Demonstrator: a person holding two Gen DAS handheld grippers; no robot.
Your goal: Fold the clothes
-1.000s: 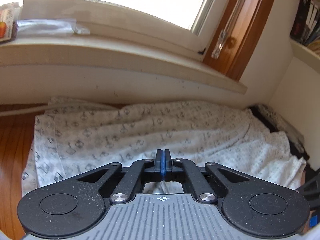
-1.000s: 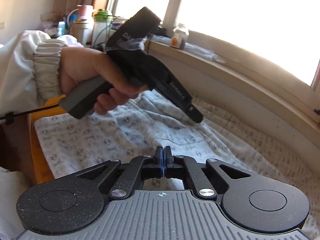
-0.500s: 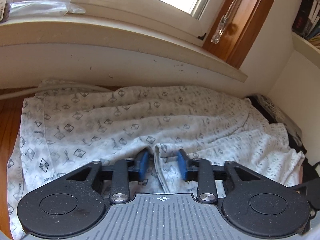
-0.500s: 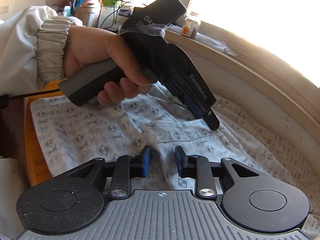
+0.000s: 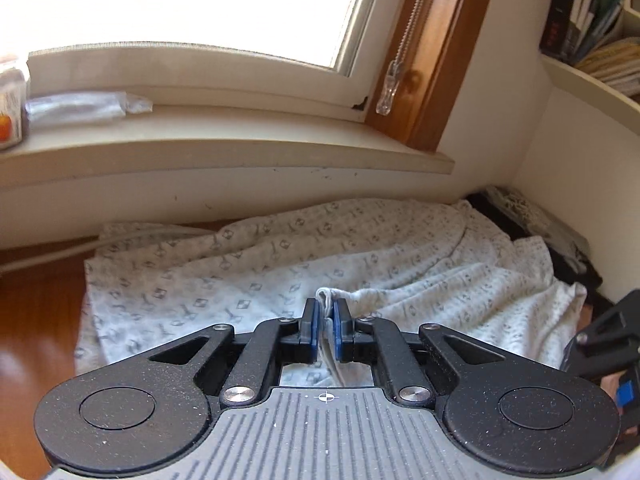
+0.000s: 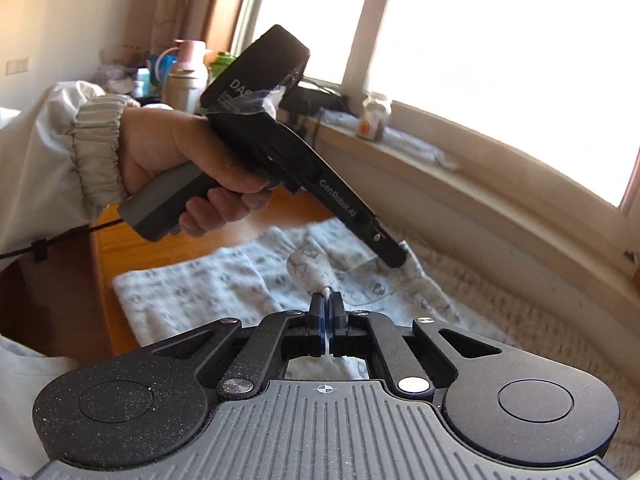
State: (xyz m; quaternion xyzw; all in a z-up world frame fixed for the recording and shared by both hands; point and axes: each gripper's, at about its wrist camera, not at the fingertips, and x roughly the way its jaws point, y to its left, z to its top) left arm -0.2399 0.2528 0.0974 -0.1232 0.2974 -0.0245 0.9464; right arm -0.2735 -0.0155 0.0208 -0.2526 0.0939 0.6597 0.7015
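Your left claw (image 5: 325, 322) is clenched on a bunched fold of the patterned garment (image 5: 248, 280), the white hem pinched between its blue pads (image 5: 314, 330) and standing just above them. The garment lies spread and rumpled on the wooden tabletop (image 5: 36, 320), reaching back to the wall beneath the window sill (image 5: 240, 148) and rightward to the corner. Your right claw (image 6: 327, 312) is likewise clenched on the cloth: a thin edge of fabric sits between its pads, and a small rounded fold rises just beyond them. In the right wrist view, your left hand (image 6: 188, 164), in a pale elastic-cuffed sleeve (image 6: 60, 152), grips the handle of the left tool, whose tip meets the garment just behind the right claw's hold. A jar (image 5: 12, 112) and a clear plastic packet (image 5: 88, 106) rest on the sill; books (image 5: 592, 20) fill a shelf at upper right.
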